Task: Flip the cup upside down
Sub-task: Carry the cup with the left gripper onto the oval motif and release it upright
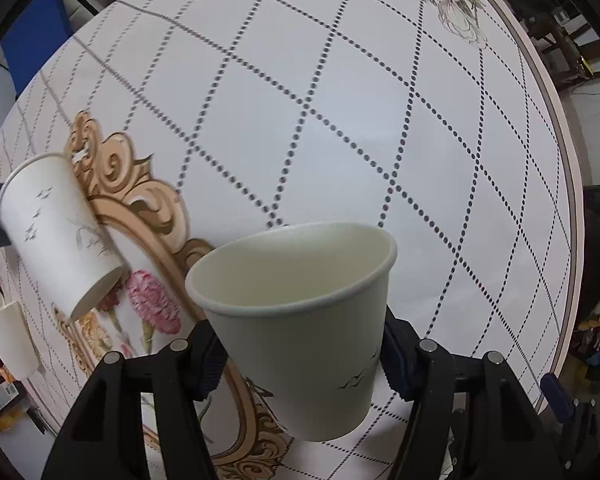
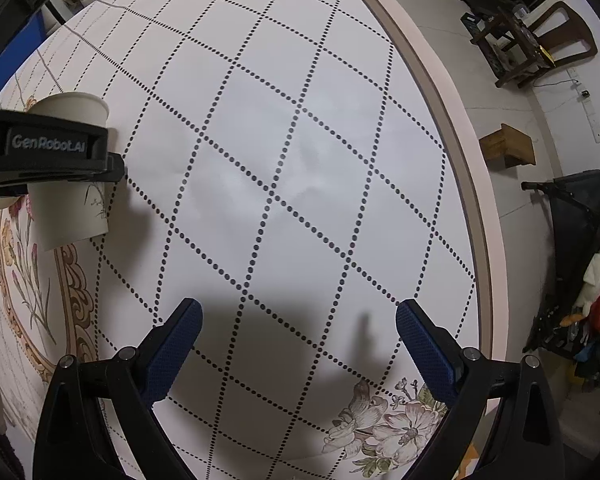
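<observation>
Round table (image 1: 380, 128) with a white cloth, printed with a dotted diamond grid, gilt scrollwork and flowers; a pale rim ran along its right edge. Floor beyond it held a dark wooden chair (image 2: 556, 36), a small wooden stool (image 2: 508, 150) and a heap of coloured cloth at far right.

Left gripper (image 1: 300, 354): black frame, blue pads, clamped on a white paper cup (image 1: 300, 328). Pads pressed the cup's two sides at about mid-height. Cup mouth up and open to the camera, inside bare, small bird prints on the wall. The base appeared clear of the cloth, though contact could not be told for certain. In the right wrist view the same cup (image 2: 74, 216) stood upright at far left, crossed by the left gripper's lettered black finger.

Second cup (image 1: 56, 232): same pattern, tilted, over the scrollwork at left and apart from the held one. Third cup (image 1: 8, 336): plain white, near the left edge, partly cut off.

Right gripper (image 2: 298, 344): jaws spread wide, nothing between them, above bare cloth near a printed flower (image 2: 388, 428), well apart from the held cup.
</observation>
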{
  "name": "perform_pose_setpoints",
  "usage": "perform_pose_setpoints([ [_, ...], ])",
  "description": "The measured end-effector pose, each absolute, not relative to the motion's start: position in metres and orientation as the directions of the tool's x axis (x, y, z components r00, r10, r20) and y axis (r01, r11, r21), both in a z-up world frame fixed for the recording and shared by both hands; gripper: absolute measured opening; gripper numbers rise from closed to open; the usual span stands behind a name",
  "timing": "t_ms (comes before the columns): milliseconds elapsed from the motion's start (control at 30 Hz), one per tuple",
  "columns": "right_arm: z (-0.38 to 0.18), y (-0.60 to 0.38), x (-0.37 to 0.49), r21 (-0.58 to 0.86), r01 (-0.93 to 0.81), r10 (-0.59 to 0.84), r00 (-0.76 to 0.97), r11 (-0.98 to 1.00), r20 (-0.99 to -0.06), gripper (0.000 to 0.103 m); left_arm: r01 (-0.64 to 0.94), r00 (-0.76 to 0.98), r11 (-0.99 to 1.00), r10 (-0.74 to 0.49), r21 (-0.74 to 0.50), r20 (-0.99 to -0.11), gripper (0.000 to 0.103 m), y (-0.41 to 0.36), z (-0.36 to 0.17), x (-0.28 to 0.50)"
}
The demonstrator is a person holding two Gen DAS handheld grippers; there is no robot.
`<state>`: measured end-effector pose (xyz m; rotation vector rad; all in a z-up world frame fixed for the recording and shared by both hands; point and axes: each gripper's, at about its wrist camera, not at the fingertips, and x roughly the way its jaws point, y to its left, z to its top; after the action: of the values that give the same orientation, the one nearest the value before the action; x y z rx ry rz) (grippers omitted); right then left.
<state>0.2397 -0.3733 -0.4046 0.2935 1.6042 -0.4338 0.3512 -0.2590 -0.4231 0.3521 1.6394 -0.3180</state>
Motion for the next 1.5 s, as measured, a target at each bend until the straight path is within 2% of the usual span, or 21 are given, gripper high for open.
perform_pose_setpoints([
  [300, -0.394, -0.351, 0.236, -0.053, 0.399, -0.035, -0.053, 0.915, -0.998, 0.1, 0.369, -0.087, 0.929, 0.032, -0.003, -0.996, 0.061, -0.195, -0.385, 0.315],
  [500, -0.384, -0.325, 0.225, -0.019, 0.336, -0.008, -0.033, 0.942, -0.999, 0.1, 0.307, -0.102, 0.952, 0.052, 0.018, -0.993, 0.061, -0.131, -0.368, 0.263],
  [833, -0.388, -0.273, 0.174, 0.0, 0.248, 0.016, -0.063, 0.969, -0.998, 0.1, 0.205, -0.179, 0.978, 0.07, 0.032, -0.981, 0.061, -0.047, -0.404, 0.155],
  [1067, -0.391, -0.257, 0.143, -0.012, 0.235, 0.007, -0.079, 0.972, -0.997, 0.1, 0.177, -0.191, 0.984, 0.058, 0.024, -0.98, 0.061, -0.03, -0.443, 0.143],
  [1500, -0.371, -0.243, 0.124, -0.038, 0.247, -0.019, -0.078, 0.968, -0.997, 0.1, 0.208, -0.166, 0.978, 0.067, 0.031, -0.984, 0.064, -0.023, -0.452, 0.132],
])
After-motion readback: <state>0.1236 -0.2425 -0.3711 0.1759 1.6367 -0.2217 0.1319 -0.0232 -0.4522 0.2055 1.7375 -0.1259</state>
